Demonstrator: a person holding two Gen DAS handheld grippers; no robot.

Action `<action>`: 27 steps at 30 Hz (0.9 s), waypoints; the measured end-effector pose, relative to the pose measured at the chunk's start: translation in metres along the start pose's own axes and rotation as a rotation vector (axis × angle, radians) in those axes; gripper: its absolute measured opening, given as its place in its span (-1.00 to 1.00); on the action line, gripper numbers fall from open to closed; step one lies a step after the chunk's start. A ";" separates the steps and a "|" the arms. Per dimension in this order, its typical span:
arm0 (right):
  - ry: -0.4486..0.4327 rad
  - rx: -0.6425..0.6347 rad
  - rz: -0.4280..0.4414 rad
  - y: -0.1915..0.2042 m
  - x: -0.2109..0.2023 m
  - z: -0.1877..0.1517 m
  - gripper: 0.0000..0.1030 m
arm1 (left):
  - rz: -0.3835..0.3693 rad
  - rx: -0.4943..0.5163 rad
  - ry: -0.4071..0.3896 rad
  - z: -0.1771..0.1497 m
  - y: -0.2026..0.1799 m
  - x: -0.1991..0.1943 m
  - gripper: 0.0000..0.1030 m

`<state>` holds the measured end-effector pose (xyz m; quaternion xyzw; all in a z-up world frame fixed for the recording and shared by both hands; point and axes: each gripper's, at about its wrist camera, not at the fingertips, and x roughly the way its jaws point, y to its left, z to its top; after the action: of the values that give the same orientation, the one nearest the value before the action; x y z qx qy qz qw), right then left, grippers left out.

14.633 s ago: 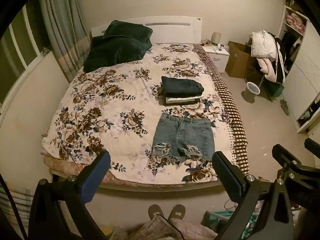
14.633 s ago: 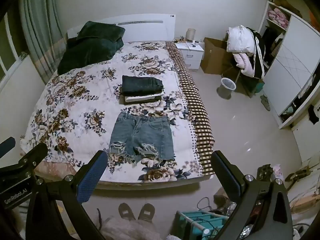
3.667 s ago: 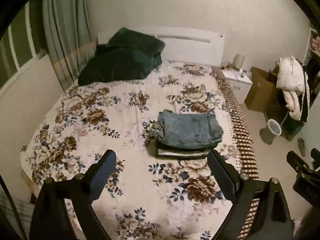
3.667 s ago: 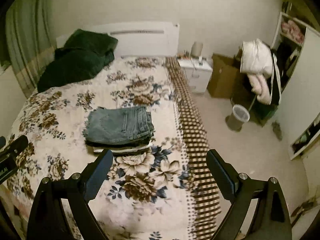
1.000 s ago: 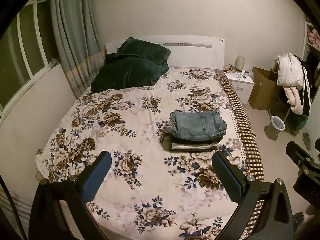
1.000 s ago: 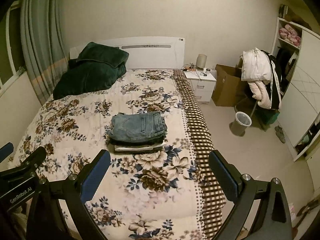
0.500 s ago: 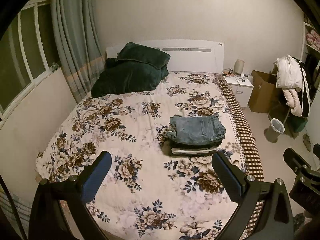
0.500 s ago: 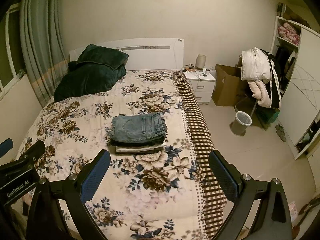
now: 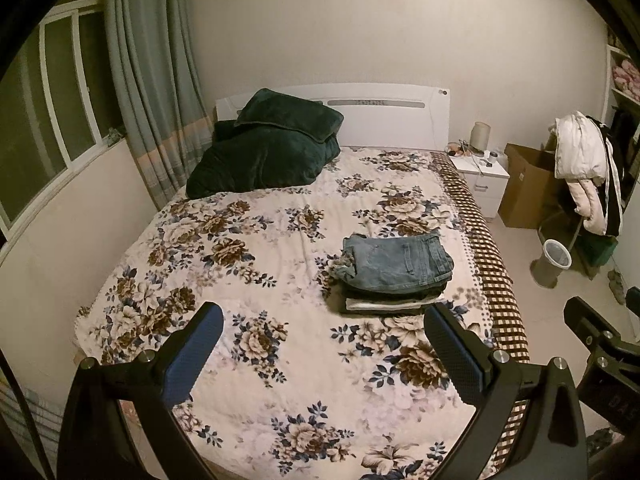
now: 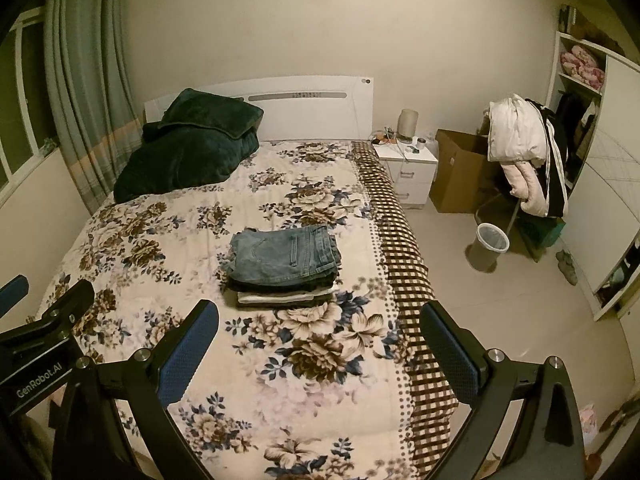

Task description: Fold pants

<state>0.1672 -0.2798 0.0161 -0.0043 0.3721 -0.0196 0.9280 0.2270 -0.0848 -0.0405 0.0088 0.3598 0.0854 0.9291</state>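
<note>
- Because folding needs a broad flat surface, the bed [image 9: 280,264] with its floral quilt [image 10: 280,360] serves as the working area, and most of it lies bare around one small pile.
- Pushed up against the white headboard [image 9: 384,116], the dark green bedding [image 9: 264,152] sits well apart from the pile, which keeps the middle of the quilt free for spreading garments.
- Set toward the checked right-hand border of the quilt, the stack of folded clothes [image 10: 284,280] is built neatly, dark and pale garments underneath, so each new piece has a level base.
- Lying on top of that stack, the folded denim pants [image 9: 396,262] show a back pocket and waistband facing up; by my reading the fold is complete and the piece is already put away.
- Held low over the foot of the bed, the left claw [image 9: 320,356] has its blue-padded fingers spread wide and grips nothing, well apart from the pile.
- Beside it, the right claw [image 10: 320,352] is likewise spread wide and empty, aimed at the quilt in front of the stack; both probably hang back because nothing is left to handle.
- Over on the floor, the small wastebasket [image 10: 490,246] stands by the clothes-draped chair [image 10: 528,168], clear of the work.
</note>
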 end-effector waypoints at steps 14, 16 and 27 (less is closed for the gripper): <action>-0.002 -0.001 -0.002 0.002 -0.002 -0.001 0.99 | 0.009 -0.014 -0.015 0.000 0.001 -0.010 1.00; -0.004 -0.005 -0.006 0.002 -0.002 0.000 0.99 | 0.010 -0.012 -0.015 0.000 0.001 -0.010 1.00; -0.003 -0.003 -0.006 0.003 -0.002 -0.004 0.99 | 0.015 -0.011 -0.023 -0.002 0.002 -0.011 1.00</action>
<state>0.1626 -0.2766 0.0146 -0.0070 0.3705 -0.0218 0.9285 0.2176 -0.0852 -0.0342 0.0074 0.3488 0.0942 0.9324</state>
